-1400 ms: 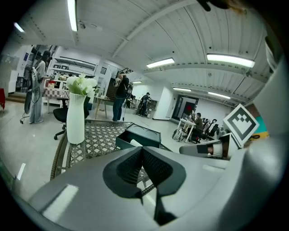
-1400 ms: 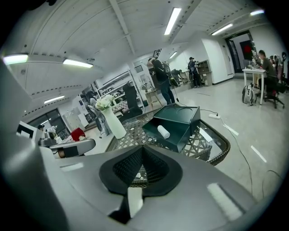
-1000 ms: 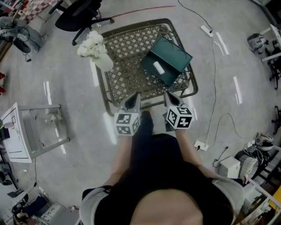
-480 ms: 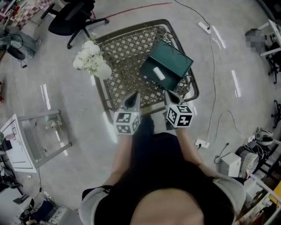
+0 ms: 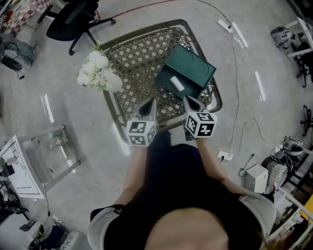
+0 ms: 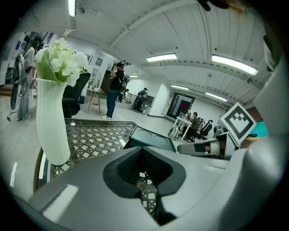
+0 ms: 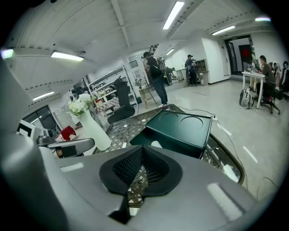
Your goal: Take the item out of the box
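A green box (image 5: 191,68) holding a white item (image 5: 177,84) sits on the lattice surface (image 5: 132,58). The left gripper (image 5: 149,103) and right gripper (image 5: 190,101) point towards it.

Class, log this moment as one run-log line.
left gripper: shut, empty | right gripper: shut, empty | white item: in open green box, untouched | green box: on lattice table

dark green box (image 5: 188,71) — open, white item (image 5: 177,84) inside

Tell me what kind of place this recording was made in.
Probably an open-plan lab or workshop office. A black swivel office chair stands on a polished grey floor, with a white power strip lying on it. Long ceiling strip lights hang over people seated at a white desk.
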### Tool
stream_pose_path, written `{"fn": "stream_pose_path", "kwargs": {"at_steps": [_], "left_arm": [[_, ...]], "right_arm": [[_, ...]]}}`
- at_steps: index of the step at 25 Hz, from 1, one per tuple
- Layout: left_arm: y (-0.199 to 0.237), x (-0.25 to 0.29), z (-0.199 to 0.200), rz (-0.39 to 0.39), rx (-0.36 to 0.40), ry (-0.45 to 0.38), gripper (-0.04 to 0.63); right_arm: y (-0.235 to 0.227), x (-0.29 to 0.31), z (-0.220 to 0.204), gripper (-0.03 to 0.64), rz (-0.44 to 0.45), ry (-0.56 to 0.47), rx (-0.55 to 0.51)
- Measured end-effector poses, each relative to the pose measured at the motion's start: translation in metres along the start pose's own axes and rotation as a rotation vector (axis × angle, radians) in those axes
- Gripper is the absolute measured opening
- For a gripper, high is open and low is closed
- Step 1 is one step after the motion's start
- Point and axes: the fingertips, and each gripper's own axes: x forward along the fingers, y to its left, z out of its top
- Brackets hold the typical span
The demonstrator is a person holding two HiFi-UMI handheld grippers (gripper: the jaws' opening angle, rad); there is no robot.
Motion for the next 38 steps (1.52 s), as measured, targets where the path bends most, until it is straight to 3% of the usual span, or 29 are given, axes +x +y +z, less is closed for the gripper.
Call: {"fn": "stream_pose_path", "kwargs": {"at_steps": [10,14,24,32,38], "left_arm": [[0.010,0.028,0.002,-0.036,-0.007,0.020,0.011],[0.014,0.041,0.005,-0.041,-0.004,0.016,0.011],[0.024,0.063,0.004,0.004,-0.041,0.017,0.011],[0.034,0.077,0.002,0.050,-0.063,0.016,0.011],[0.049,0.085,-0.005,0.083,-0.082,0.011,0.011]], "right_arm": [[-0.006,0.025,0.013,0.002,-0.018,0.021,-0.053],[-0.007,0.034,0.017,0.002,-0.022,0.028,-0.127],[-0.014,0.066,0.017,0.002,-0.002,0.090,-0.252],[-0.026,0.092,0.006,0.003,0.026,0.156,-0.285],[-0.033,0.111,-0.005,0.047,0.047,0.200,-0.298]]}}
